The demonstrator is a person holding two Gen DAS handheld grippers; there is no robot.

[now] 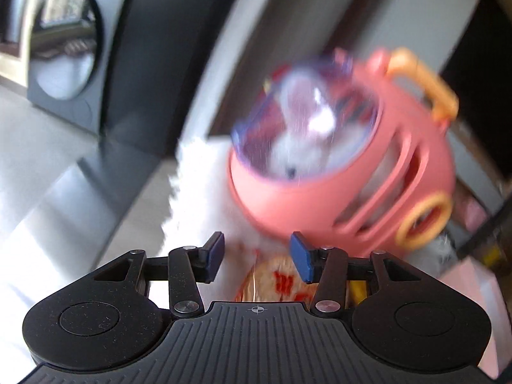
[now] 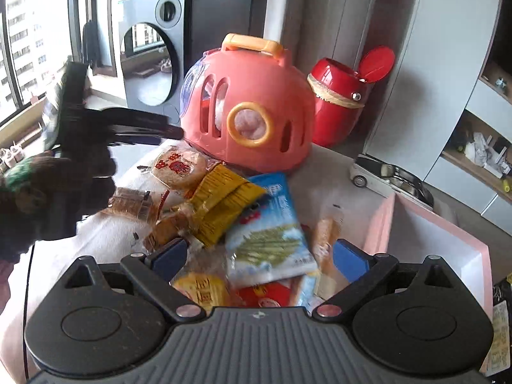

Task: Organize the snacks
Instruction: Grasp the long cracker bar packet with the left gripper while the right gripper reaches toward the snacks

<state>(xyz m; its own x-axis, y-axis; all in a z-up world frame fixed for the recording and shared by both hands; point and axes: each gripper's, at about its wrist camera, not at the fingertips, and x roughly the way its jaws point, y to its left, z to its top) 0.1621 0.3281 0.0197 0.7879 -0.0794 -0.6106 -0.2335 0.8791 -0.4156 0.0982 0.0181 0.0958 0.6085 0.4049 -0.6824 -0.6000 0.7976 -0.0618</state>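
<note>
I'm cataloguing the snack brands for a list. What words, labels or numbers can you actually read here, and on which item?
None can be read.
Round cracker packet: red characters, blurred.
Yellow packet: fine black print, too small.
Blue-and-white packet: characters too blurred.
Orange packet: characters blurred.

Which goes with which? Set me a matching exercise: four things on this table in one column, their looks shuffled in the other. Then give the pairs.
Things:
1. carrier
2. jar
3. toy car
4. cracker

Looks:
A. white, with dark windows
B. red, lid flipped open
C. pink, with an orange handle
D. round and pale, with red print

Pairs: 1-C, 2-B, 3-A, 4-D
</note>
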